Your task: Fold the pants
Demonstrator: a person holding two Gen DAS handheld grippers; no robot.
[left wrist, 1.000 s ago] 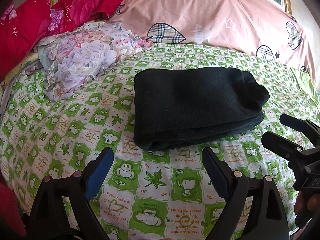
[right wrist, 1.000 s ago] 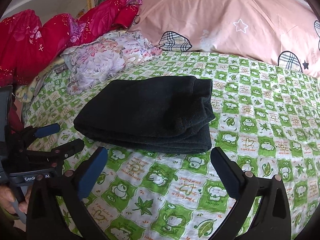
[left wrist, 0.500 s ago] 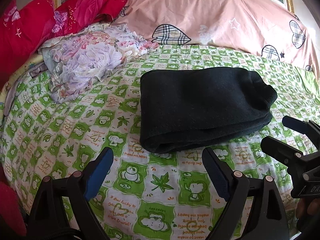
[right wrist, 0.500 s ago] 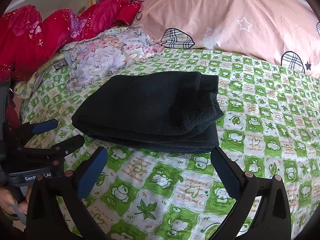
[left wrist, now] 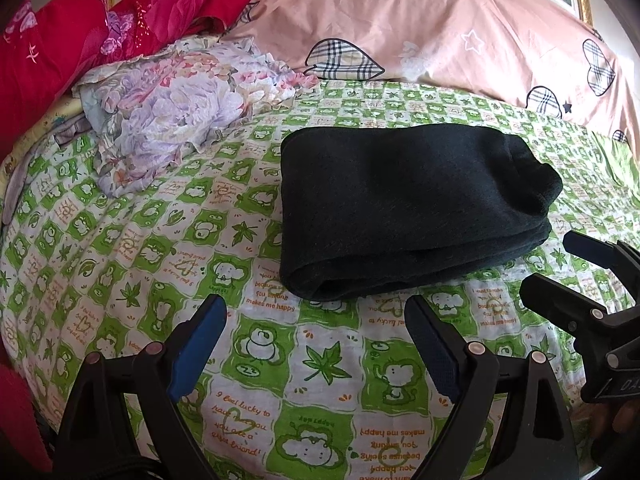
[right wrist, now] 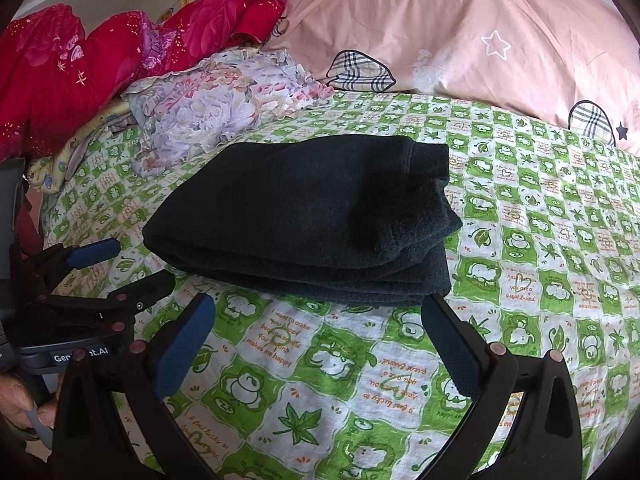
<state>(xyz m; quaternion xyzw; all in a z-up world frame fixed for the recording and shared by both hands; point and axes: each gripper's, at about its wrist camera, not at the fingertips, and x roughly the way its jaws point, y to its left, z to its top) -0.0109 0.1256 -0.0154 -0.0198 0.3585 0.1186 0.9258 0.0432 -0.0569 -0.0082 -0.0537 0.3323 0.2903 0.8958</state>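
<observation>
The dark pants (left wrist: 404, 204) lie folded in a thick rectangular stack on the green-and-white patterned bedsheet (left wrist: 160, 248). They also show in the right wrist view (right wrist: 312, 220). My left gripper (left wrist: 312, 320) is open and empty, hovering just short of the stack's near left corner. My right gripper (right wrist: 316, 316) is open and empty, just short of the stack's near edge. Each gripper shows in the other's view: the right one (left wrist: 560, 264) at the right edge, the left one (right wrist: 132, 268) at the left edge.
A crumpled floral cloth (left wrist: 172, 108) lies at the back left of the pants. Red bedding (left wrist: 100, 40) is piled behind it. A large pink quilt with plaid hearts (left wrist: 440, 28) runs along the back. The bed's near edge is below the grippers.
Both grippers have shifted slightly, so the folded pants sit a little more to the right in the left view. The pants have not moved. Both grippers stay open.
</observation>
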